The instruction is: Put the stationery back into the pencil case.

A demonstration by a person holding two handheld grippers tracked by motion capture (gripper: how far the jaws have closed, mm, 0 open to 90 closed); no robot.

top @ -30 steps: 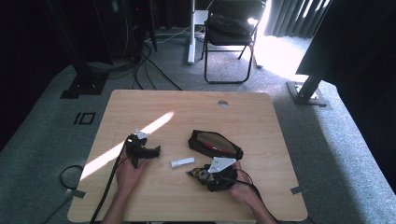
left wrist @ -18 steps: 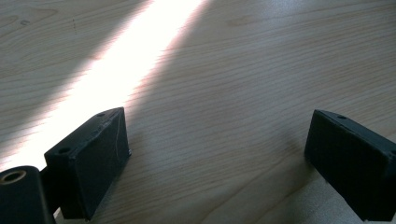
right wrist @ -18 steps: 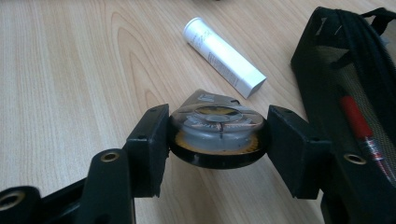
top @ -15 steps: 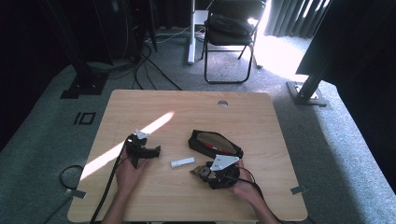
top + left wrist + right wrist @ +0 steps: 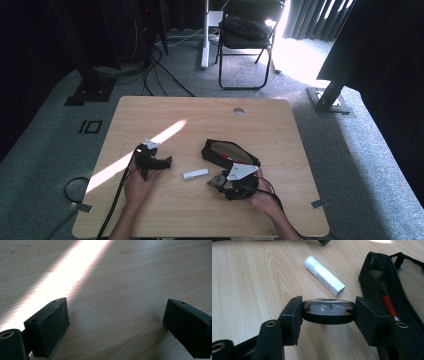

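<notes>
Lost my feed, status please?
Right gripper shut on round case. Left gripper open, empty. Tube beside open pouch. Nothing blocking.

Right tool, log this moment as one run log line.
right tool: shut on round compact | left tool: open over table | white tube: lying beside open pouch

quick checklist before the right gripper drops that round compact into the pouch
1. Grip: right gripper jaws pressed on both sides of the round compact: ok.
2. Compact level between the jaws: ok.
3. Black zip pouch open, with a red pen inside: ok.
4. Room inside for the compact: cannot tell.
5. White tube lies on the table, apart from the pouch: ok.
6. Left gripper open, jaws over bare wood, away from the pouch: ok.
</notes>
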